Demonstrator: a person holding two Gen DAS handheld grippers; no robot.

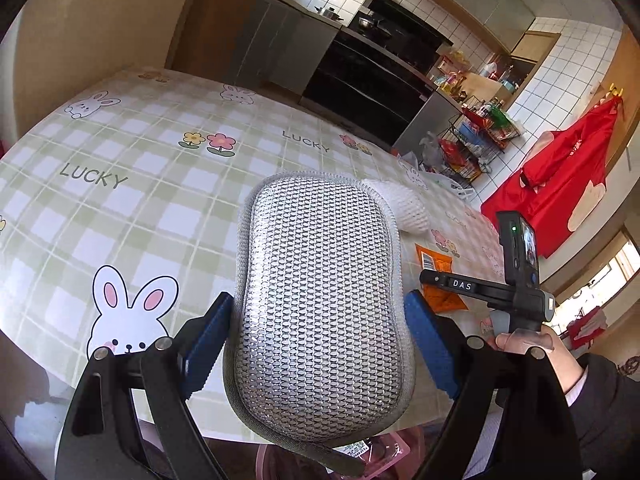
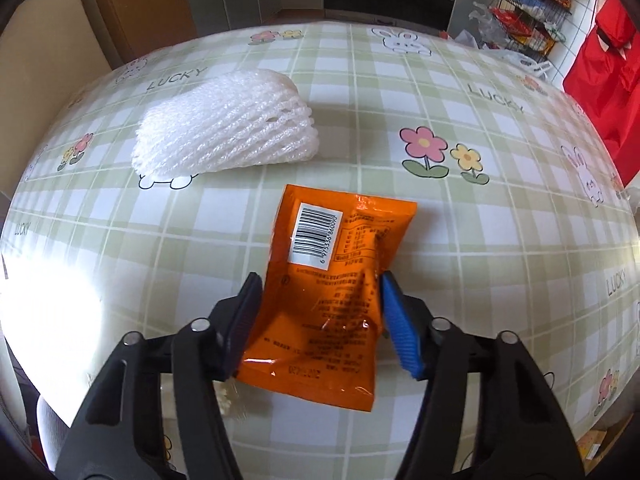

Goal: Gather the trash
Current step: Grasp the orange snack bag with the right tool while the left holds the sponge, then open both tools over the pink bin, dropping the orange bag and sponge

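Observation:
My left gripper [image 1: 318, 336] is shut on a silver mesh scouring sponge [image 1: 320, 300], held above the near table edge. My right gripper [image 2: 318, 320] has its jaws around an orange snack wrapper [image 2: 332, 280] that lies on the checked tablecloth [image 2: 480, 248]; both pads touch its sides and the foil is creased at the right pad. A white foam fruit net [image 2: 226, 128] lies further back to the left. In the left wrist view the net [image 1: 402, 208] and wrapper [image 1: 438, 276] show behind the sponge, with the right gripper's body [image 1: 516, 280] beside them.
A pink bin [image 1: 384, 454] shows below the table edge under the sponge. A white scrap [image 2: 226, 400] lies under my right gripper's left finger. A kitchen counter [image 1: 372, 40], a wire rack [image 1: 476, 136] and a red apron [image 1: 560, 184] stand beyond the table.

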